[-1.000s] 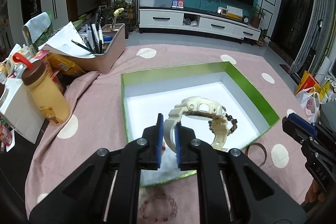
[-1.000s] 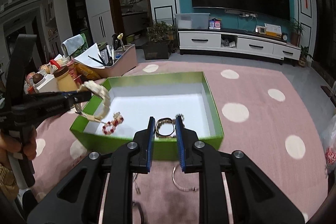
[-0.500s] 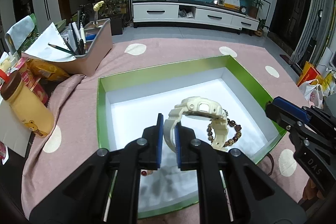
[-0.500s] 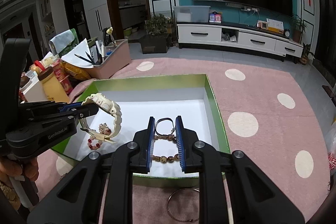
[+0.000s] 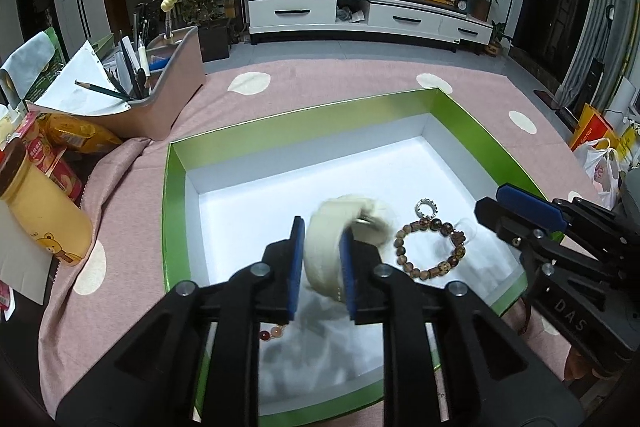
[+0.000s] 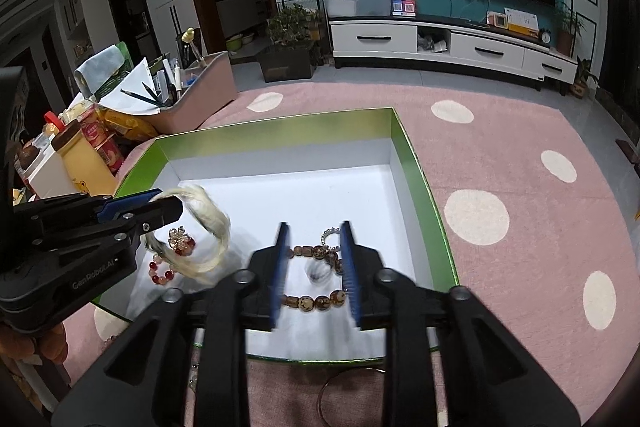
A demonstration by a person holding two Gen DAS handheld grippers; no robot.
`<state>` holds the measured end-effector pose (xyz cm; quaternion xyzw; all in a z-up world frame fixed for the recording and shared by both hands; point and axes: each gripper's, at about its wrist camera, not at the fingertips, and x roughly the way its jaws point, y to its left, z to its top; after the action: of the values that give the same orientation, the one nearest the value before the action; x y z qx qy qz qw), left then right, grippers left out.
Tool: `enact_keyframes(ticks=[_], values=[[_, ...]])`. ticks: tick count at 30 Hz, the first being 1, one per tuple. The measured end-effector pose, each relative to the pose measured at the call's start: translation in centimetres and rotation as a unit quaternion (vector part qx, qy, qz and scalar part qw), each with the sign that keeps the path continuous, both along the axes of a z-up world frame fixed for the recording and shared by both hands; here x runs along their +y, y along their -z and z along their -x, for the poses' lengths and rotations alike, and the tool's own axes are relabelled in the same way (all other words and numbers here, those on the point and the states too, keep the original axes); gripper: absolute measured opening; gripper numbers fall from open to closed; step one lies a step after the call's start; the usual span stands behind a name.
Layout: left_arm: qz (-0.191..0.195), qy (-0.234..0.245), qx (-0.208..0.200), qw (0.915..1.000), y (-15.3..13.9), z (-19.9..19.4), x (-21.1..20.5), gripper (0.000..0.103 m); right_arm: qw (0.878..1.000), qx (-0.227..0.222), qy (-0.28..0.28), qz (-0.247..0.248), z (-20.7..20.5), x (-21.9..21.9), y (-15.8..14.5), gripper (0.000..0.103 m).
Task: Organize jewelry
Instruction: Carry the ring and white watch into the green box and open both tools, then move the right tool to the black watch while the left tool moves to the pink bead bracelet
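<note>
My left gripper (image 5: 322, 259) hangs low over the white floor of the green box (image 5: 176, 187), its jaws opening. The cream watch (image 5: 348, 223) is a blur between the pads, slipping free of them. My right gripper (image 6: 314, 263) is over the box's near right part, jaws opening too. Below it a brown bead bracelet (image 6: 314, 301) lies on the box floor, with a small grey blurred piece (image 6: 318, 273) between the fingers, touching neither. A silver ring (image 6: 331, 238), a red bead bracelet (image 6: 162, 271) and a flower brooch (image 6: 180, 239) lie in the box.
A pen holder (image 5: 160, 99) with pencils and paper stands at the far left on the pink dotted cloth (image 6: 500, 167). A yellow bottle (image 5: 40, 215) and snack packs are to the left of the box. A thin bangle (image 6: 348, 387) and a pink bead bracelet (image 5: 272, 333) lie in front of the box.
Both grippers came forward and down over the box. Their jaws widened. The watch tilted and blurred in the left jaws; the bead bracelet left the right jaws and lies on the box floor.
</note>
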<state>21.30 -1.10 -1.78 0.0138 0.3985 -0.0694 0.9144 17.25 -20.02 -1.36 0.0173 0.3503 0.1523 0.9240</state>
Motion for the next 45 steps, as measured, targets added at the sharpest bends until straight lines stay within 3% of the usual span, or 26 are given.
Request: enact_keyframes(ticks=[3, 6, 10, 15, 22, 29, 45], values=[[-0.003, -0.001, -0.008, 1.0, -0.4, 0.3, -0.1, 0.021, 1.0, -0.001, 0.003, -0.002, 0.4, -0.2, -0.1, 0.036], [0.0, -0.002, -0.013, 0.9999, -0.9, 0.6, 0.1, 0.04, 1.0, -0.002, 0.007, -0.009, 0.8, -0.7, -0.2, 0.039], [0.003, -0.011, -0.02, 0.9997, -1.7, 1.3, 0.8, 0.052, 1.0, -0.004, 0.013, -0.016, 1.9, -1.6, -0.5, 0.042], [-0.001, -0.028, -0.03, 0.9992, -2.8, 2.9, 2.5, 0.058, 1.0, -0.007, 0.019, -0.023, 4.1, -3.0, -0.9, 0.046], [-0.009, -0.06, -0.033, 0.9976, -3.1, 7.0, 6.1, 0.061, 0.999, -0.002, 0.033, -0.028, 7.8, -5.5, -0.8, 0.047], [0.006, -0.087, -0.004, 0.9962, -1.4, 11.6, 8.8, 0.061, 0.998, 0.012, 0.049, -0.037, 11.7, -7.7, -0.1, 0.047], [0.024, -0.096, 0.072, 0.9925, 3.6, 16.7, 9.1, 0.061, 0.996, 0.079, 0.016, -0.048, 17.5, -6.1, 3.8, 0.047]])
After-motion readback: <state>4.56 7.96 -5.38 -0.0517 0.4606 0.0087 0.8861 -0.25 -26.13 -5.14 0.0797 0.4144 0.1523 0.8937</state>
